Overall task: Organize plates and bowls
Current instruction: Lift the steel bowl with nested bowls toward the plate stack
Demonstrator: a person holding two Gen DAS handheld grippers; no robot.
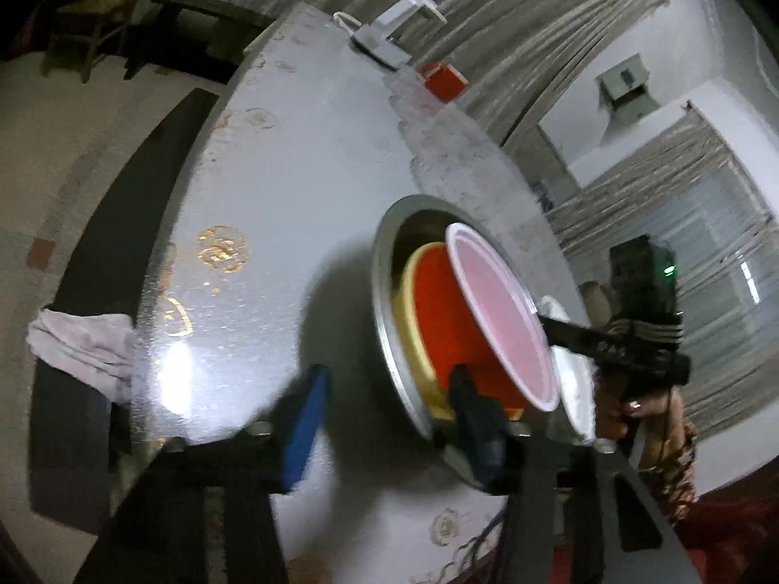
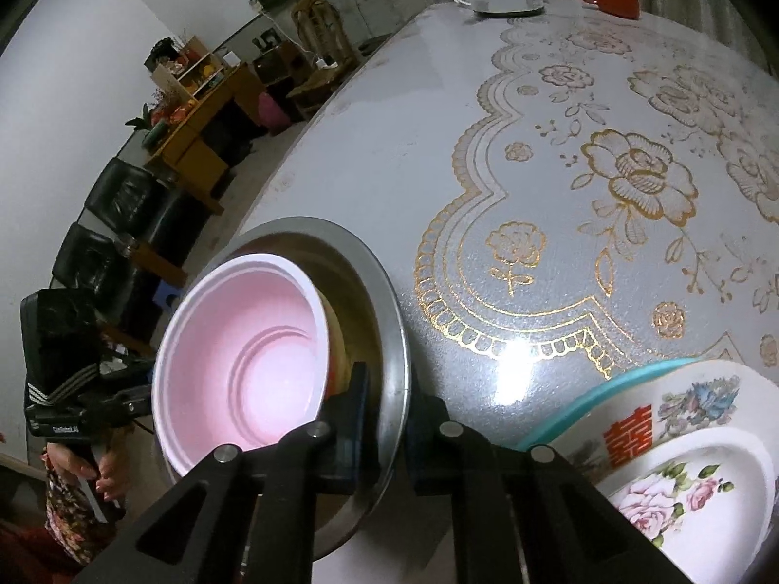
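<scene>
The right tongs [image 2: 380, 438] pinched the steel bowl's [image 2: 394, 321] near rim. The left tongs [image 1: 389, 418] straddled its opposite rim, spread, one finger inside. The pink bowl [image 2: 243, 365] sat nested inside it, on the counter [image 2: 560, 185].

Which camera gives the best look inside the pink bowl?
The right wrist view: it looks straight into the pink bowl, showing its stepped inner rings and white rim. The left wrist view catches the bowl nearly edge-on, so only a slanted slice of its inside shows.
</scene>
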